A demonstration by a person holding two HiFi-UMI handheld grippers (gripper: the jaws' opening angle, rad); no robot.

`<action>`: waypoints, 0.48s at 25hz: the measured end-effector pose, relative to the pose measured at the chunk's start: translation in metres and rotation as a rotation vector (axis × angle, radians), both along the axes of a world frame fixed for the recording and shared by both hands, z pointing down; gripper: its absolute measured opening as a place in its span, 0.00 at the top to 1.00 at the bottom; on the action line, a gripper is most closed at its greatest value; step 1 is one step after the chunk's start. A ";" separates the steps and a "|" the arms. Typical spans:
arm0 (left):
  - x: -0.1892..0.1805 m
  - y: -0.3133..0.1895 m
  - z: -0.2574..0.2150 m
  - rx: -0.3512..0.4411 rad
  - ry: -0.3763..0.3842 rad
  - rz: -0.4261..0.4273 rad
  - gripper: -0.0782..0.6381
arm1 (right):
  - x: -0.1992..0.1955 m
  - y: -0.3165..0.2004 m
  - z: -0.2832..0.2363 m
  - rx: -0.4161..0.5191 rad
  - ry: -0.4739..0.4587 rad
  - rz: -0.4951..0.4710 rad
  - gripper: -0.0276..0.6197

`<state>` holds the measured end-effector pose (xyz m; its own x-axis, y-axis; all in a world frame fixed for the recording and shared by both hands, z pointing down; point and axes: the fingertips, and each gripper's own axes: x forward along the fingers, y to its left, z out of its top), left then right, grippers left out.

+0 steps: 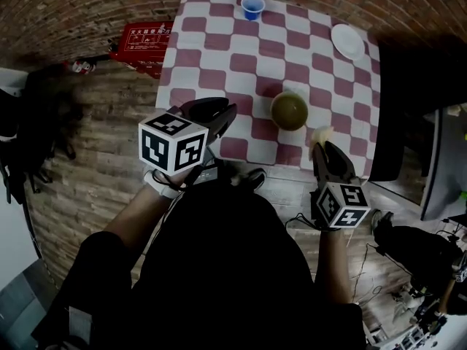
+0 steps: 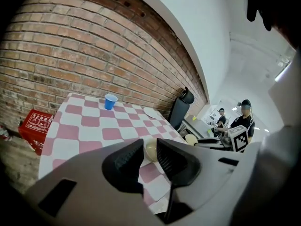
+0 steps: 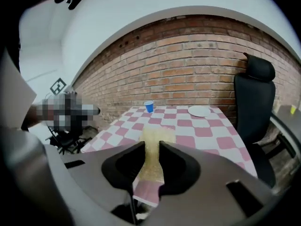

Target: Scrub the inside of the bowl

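Note:
An olive-green bowl (image 1: 290,111) stands upright on the red-and-white checked tablecloth (image 1: 219,42), near the table's front edge. My right gripper (image 1: 322,147) hangs just right of and nearer than the bowl, shut on a pale yellow sponge (image 1: 321,133). In the right gripper view the sponge (image 3: 153,159) fills the gap between the jaws of that gripper (image 3: 151,147). My left gripper (image 1: 221,119) hovers left of the bowl, apart from it. In the left gripper view its jaws (image 2: 150,142) stand narrowly apart with nothing between them, and the bowl (image 2: 150,153) shows through the gap.
A blue cup (image 1: 252,6) stands at the table's far edge and a white plate (image 1: 347,40) at its far right. A black office chair (image 3: 254,102) is right of the table. A red crate (image 1: 142,42) lies on the brick floor at the left. People stand in the background (image 2: 244,114).

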<state>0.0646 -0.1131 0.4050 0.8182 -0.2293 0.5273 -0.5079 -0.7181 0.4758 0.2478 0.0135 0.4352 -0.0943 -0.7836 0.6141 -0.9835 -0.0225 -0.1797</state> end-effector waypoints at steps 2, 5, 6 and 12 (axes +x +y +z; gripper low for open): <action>0.005 0.005 -0.004 0.012 0.006 0.015 0.76 | -0.013 -0.002 -0.013 0.045 -0.066 0.014 0.80; 0.014 0.014 -0.013 0.056 0.001 0.047 0.76 | -0.034 -0.005 -0.034 0.115 -0.159 0.013 0.80; 0.016 0.017 -0.017 0.087 -0.008 0.061 0.76 | -0.041 -0.006 -0.042 0.141 -0.192 0.011 0.80; 0.039 0.035 -0.039 0.284 -0.048 0.188 0.76 | -0.050 -0.014 -0.081 0.272 -0.280 0.032 0.80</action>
<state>0.1033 -0.0782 0.3656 0.8359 -0.2198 0.5029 -0.3708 -0.9017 0.2224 0.1981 -0.0003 0.3544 -0.2017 -0.9196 0.3371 -0.8953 0.0335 -0.4442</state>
